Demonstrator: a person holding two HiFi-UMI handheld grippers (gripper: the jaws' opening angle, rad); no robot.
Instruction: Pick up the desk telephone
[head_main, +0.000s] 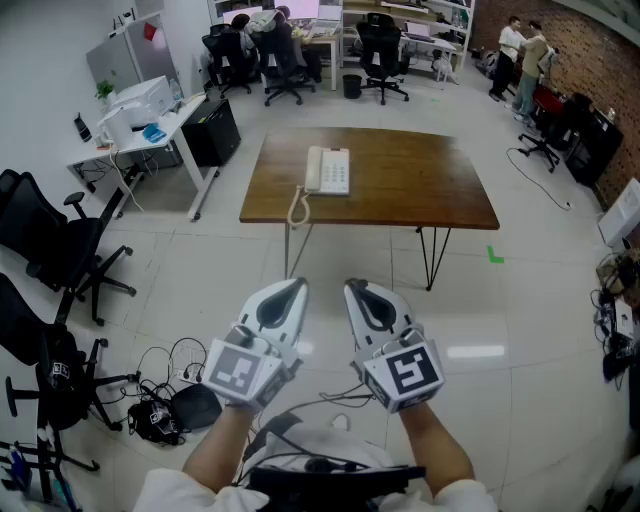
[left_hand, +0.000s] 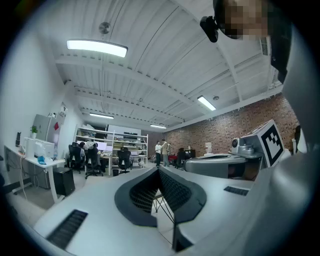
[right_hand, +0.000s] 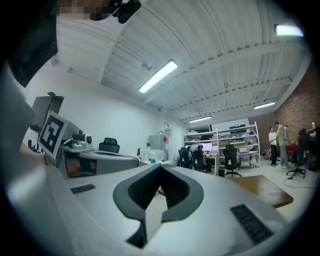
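At the far left, black office chairs (head_main: 45, 250) crowded the edge of the floor. A tangle of cables (head_main: 165, 390) lay beside the nearer one, and a white desk (head_main: 150, 135) stood further back. Open tiled floor lay between these and the brown table (head_main: 420, 185).

The left gripper (head_main: 297, 285) was held over that floor, short of the table's near edge, its jaws clenched together with nothing between them. The desk telephone (head_main: 328, 170) sat on the left part of the tabletop, well apart from both grippers. Its coiled cord (head_main: 297, 208) hung over the near edge. The right gripper (head_main: 352, 286) was just beside the left one, likewise clamped together and empty.

Right of the table, more open floor ran past a green mark (head_main: 495, 255) towards a brick wall (head_main: 600, 60), near which two people (head_main: 525, 55) stood.

Only the head view showed the telephone. The left gripper view caught the right gripper alongside it, and thin black legs (left_hand: 160, 205) through the slot below its closed tips. The right gripper view showed a corner of the tabletop at its right. Both gripper views took in the ceiling lights (left_hand: 97, 47), which the head view did not.
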